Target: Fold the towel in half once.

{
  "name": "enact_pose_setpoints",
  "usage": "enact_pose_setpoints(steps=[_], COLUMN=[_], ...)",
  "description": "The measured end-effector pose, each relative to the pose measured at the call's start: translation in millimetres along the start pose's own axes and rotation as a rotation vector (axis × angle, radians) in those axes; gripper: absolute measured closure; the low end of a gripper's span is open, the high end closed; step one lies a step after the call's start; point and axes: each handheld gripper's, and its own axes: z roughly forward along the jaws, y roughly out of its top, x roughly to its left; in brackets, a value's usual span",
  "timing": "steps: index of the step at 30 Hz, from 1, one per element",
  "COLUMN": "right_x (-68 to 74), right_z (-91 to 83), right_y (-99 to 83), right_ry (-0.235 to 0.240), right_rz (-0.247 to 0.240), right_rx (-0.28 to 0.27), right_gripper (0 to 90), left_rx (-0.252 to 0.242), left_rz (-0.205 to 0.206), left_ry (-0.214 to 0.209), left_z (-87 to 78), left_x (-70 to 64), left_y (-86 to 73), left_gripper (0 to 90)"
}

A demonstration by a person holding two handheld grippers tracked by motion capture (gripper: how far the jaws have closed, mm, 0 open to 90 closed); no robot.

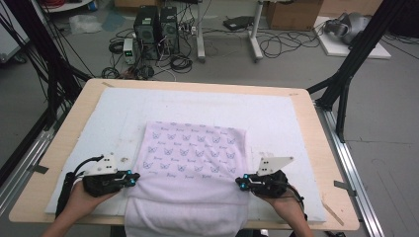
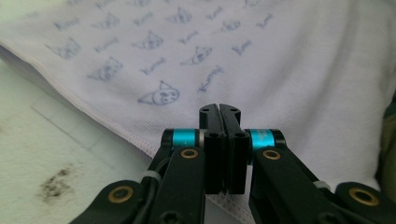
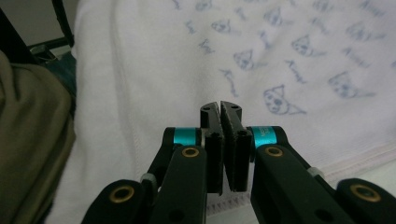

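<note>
1. Hanging over the near table edge, the towel (image 1: 190, 170) fills the bottom of the high view; its printed half lies flat on the white padding (image 1: 276, 118) of the table (image 1: 316, 148). The left gripper (image 1: 132, 178) sits at the towel's left edge and the right gripper (image 1: 240, 183) at its right edge, both at the fold line.
2. Left gripper view: the black jaws are pressed together over the towel's hemmed edge; whether cloth lies between them I cannot tell.
3. Right gripper view: jaws all but closed above the hem, a sliver of gap at the tips; any pinch is unclear.

Judged from this, a fold is being started. Next, both edges need a sure grip, then an even lift.
</note>
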Motion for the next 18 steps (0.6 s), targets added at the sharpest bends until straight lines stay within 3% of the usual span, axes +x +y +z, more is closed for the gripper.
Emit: enact_pose_setpoints(steps=[5,10,14,18], right_x=[15.7,31.4,22.2,-1.4], right_z=[-14.9,-25.1,-24.1,-14.2], right_y=[3.9,-3.5,-4.1,6.2], right_ry=[0.006,0.078,0.075,0.049], right_rz=[-0.013,0.002,0.037,0.046], right_rx=[-0.026,-0.039,-0.059,-0.051], right_gripper=[88.1,85.2,72.9,66.9], left_rx=[-0.027,-0.027,-0.024,-0.028], left_rz=[0.006,0.046,0.029,0.020], left_ry=[-0.028,-0.054,-0.019,0.040], left_z=[-17.9,-29.4,-24.4,-8.7], left_x=[-17.1,-35.6,-26.0,-4.3], left_y=[-1.3,-4.8,-3.6,5.5], left_gripper=[88.1,84.5,66.6,62.1])
